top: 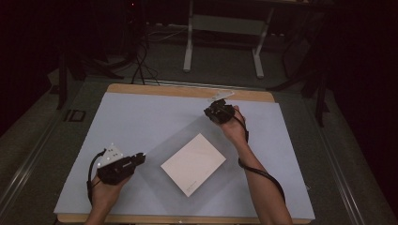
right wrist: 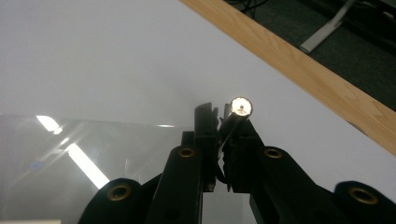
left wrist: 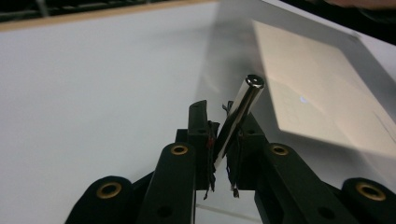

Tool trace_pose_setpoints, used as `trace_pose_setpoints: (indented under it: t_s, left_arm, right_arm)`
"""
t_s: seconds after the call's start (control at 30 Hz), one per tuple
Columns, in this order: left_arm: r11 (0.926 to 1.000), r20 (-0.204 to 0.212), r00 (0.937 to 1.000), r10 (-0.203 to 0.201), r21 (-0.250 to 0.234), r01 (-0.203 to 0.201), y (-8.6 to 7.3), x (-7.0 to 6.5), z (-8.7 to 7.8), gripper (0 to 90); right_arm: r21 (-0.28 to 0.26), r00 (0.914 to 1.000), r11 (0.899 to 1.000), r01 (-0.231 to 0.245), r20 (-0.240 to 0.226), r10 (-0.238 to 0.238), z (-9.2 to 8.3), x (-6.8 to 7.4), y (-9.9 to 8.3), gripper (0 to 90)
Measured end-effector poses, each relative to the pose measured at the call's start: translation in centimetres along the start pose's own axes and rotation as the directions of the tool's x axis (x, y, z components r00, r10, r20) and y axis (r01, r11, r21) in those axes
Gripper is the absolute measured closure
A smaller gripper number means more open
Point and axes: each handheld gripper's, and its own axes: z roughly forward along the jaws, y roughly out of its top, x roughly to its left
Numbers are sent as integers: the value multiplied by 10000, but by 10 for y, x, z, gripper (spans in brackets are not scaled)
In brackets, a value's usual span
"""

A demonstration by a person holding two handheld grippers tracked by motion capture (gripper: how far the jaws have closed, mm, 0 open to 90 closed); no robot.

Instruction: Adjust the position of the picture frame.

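Left gripper view: left gripper (left wrist: 223,140), jaws clamped on a metal rod (left wrist: 238,116) that leans out of the grip, its flat end raised over a clear sheet (left wrist: 233,51) lying on the table (left wrist: 93,79). Right gripper view: right gripper (right wrist: 222,135), jaws likewise clamped on a second rod (right wrist: 240,107), seen end-on, just off the sheet's edge and near the table's far wooden edge. High view: left gripper (top: 141,158) sits near the front left of the table (top: 141,112), beside the sheet's near-left edge; right gripper (top: 213,112) is raised by the far edge, past the sheet's far corner. A pale square card (top: 193,164) lies at the table's centre, apparently under the sheet. Risk, as a judgement: each rod is held along a short length, so pressing down could pivot it or let it slip; a rod tip dragged across the sheet could shift sheet and card.
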Motion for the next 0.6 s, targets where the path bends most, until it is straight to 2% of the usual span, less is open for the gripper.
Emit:
trace_pose_setpoints:
  t_s: [0.1,0.13,0.17,0.2,0.23,0.27,0.3,0.37,0.43,0.57,0.6]
  left_arm:
    - [9999,37,9999,-137,60,137,11,17,7,814]
    - [9999,37,9999,-137,60,137,11,17,7,813]
    - [9996,47,9996,-283,88,283,18,27,15,813]
    - [9996,47,9996,-283,88,283,18,27,15,813]
    - [9993,168,9993,-327,208,324,25,37,24,813]
    - [9990,310,9989,-339,314,330,29,42,30,812]
    - [9990,310,9989,-339,314,330,29,42,30,813]
    - [9970,717,9969,-311,725,259,42,53,48,813]
    - [9951,721,9971,-223,978,152,50,58,61,813]
    - [9914,894,9958,-185,1305,67,63,70,87,803]
    - [9896,880,9960,-172,1441,44,64,73,94,803]
  right_arm:
    - [59,9995,9995,-317,51,317,-6,-4,-5,854]
    - [122,9988,9987,-486,58,486,-8,-6,-7,854]
    - [113,9984,9983,-564,107,563,-11,-8,-10,855]
    - [113,9984,9983,-564,107,563,-11,-8,-10,855]
    - [224,9961,9960,-866,210,861,-15,-10,-16,856]
    - [149,9940,9942,-1065,274,1061,-19,-12,-21,856]
    - [164,9909,9914,-1295,394,1287,-21,-14,-25,856]
    - [221,9824,9839,-1771,635,1754,-25,-17,-35,856]
    - [315,9716,9740,-2242,843,2209,-27,-20,-45,856]
    - [369,9565,9593,-2801,956,2756,-31,-25,-67,856]
    - [378,9551,9582,-2837,997,2788,-31,-26,-71,856]
